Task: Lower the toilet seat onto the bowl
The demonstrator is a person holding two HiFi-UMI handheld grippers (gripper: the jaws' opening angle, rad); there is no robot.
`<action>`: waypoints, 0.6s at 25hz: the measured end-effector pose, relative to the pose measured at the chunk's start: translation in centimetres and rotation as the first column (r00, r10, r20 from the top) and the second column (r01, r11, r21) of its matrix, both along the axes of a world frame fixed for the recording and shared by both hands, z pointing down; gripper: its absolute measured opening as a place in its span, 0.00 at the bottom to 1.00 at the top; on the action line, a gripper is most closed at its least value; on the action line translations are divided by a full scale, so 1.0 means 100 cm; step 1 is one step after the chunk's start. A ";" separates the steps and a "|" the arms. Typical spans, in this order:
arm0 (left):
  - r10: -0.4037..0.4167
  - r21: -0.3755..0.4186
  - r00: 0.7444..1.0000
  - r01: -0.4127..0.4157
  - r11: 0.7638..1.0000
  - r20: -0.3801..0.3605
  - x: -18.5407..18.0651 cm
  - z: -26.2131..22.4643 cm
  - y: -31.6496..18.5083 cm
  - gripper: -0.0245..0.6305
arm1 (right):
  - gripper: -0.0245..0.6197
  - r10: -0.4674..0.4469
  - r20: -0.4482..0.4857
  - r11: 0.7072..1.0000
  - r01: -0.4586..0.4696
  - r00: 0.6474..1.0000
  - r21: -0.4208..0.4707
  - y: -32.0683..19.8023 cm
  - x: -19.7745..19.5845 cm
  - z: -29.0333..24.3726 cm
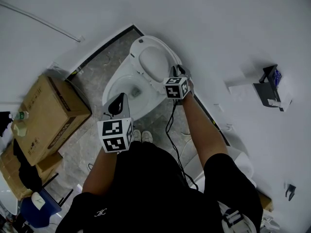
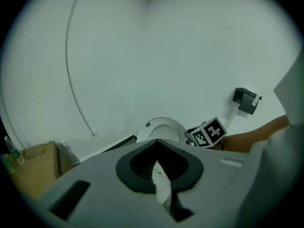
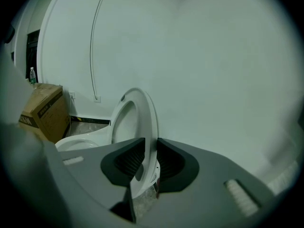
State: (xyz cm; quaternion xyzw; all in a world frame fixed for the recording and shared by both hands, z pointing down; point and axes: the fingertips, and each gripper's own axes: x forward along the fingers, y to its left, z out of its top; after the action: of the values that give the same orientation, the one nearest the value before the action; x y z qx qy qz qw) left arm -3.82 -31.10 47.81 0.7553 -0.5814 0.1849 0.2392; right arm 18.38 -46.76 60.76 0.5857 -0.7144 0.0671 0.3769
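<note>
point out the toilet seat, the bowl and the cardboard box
toilet seat [image 3: 137, 95]: right gripper view, top of the raised ring
bowl [image 1: 114, 84]: head view, left rim
cardboard box [image 1: 48, 113]: head view, top face

1. Flat, dim light with no hard shadows; its source is unclear, perhaps overhead.
2. Both gripper views bend and darken toward their round edges.
3. Close to the lens, the left gripper [image 2: 156, 144] looks soft.

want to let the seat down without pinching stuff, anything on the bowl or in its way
Nothing rests on the rim of the bowl. The toilet seat stands raised, its edge in the claw of the right gripper. Only the left gripper hangs over the bowl's front edge in the head view; how high, I can't tell.
</note>
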 end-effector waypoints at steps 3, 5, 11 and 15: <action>-0.002 -0.005 1.000 0.002 1.000 0.002 -0.001 0.002 -0.004 0.05 | 0.12 0.019 -0.012 1.000 -0.019 1.000 0.007 -0.003 0.004 0.001; -0.005 -0.008 1.000 0.005 1.000 0.002 -0.002 0.003 -0.006 0.05 | 0.12 0.021 -0.008 1.000 -0.021 1.000 0.009 -0.004 0.004 0.001; -0.006 -0.016 1.000 0.006 1.000 -0.001 -0.001 0.006 -0.010 0.05 | 0.12 -0.011 0.009 1.000 0.011 1.000 -0.012 0.001 -0.001 0.001; -0.010 -0.016 1.000 0.010 1.000 -0.001 0.002 0.005 -0.009 0.05 | 0.12 -0.049 0.033 0.998 0.050 0.998 -0.027 0.009 -0.010 -0.001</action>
State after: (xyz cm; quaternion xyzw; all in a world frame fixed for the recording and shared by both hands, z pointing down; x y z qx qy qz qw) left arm -3.67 -32.00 48.26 0.7506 -0.5836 0.1879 0.2464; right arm 17.39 -45.82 60.61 0.5613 -0.7338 0.0772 0.3749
